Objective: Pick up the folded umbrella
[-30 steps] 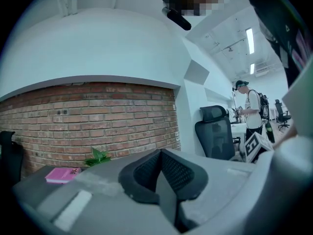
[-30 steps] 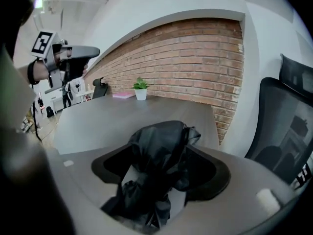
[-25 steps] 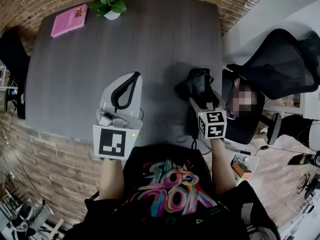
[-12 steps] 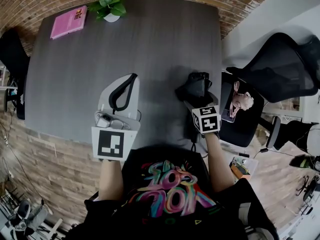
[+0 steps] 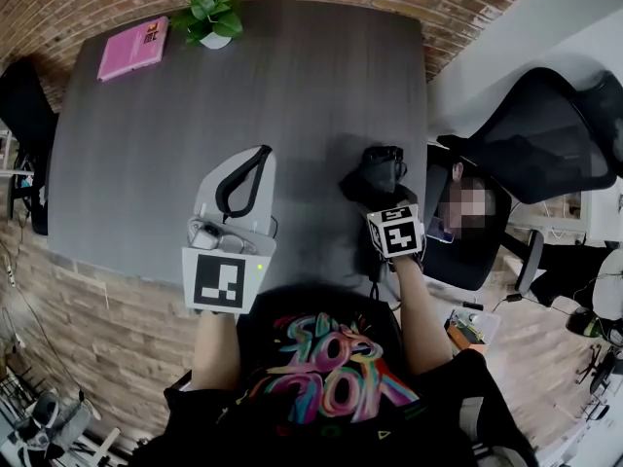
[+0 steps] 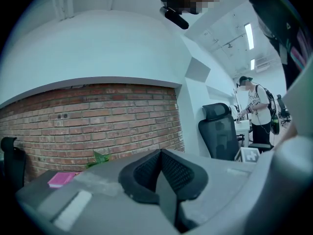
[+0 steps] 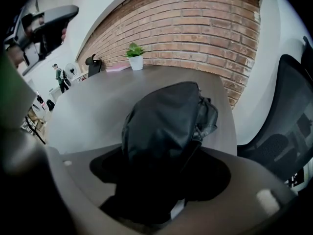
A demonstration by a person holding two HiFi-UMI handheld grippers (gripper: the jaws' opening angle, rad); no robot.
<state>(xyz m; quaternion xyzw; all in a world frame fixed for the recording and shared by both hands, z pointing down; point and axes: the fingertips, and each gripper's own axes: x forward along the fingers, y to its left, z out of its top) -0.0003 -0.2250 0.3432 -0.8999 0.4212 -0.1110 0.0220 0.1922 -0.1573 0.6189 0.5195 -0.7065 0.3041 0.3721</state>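
Note:
The folded umbrella [image 5: 378,169], a black bundle, lies on the dark grey table [image 5: 292,86] close to its right edge. My right gripper [image 5: 382,195] tilts down over its near end. In the right gripper view the umbrella [image 7: 166,121] fills the space between the jaws, which are wide apart and closing. I cannot see the pads pressing on it. My left gripper [image 5: 245,168] hovers over the table's near left part. Its jaws are shut with nothing in them, and its pads [image 6: 159,173] meet in a seam in the left gripper view.
A pink book [image 5: 132,47] and a small potted plant [image 5: 209,16] sit at the table's far left corner. A black office chair [image 5: 545,134] stands just past the right edge, and a person is beside it. A brick wall runs behind the table.
My right gripper has moved forward and down over the umbrella's near end and tipped steeper. The umbrella has stayed where it was on the table. The left gripper has kept still.

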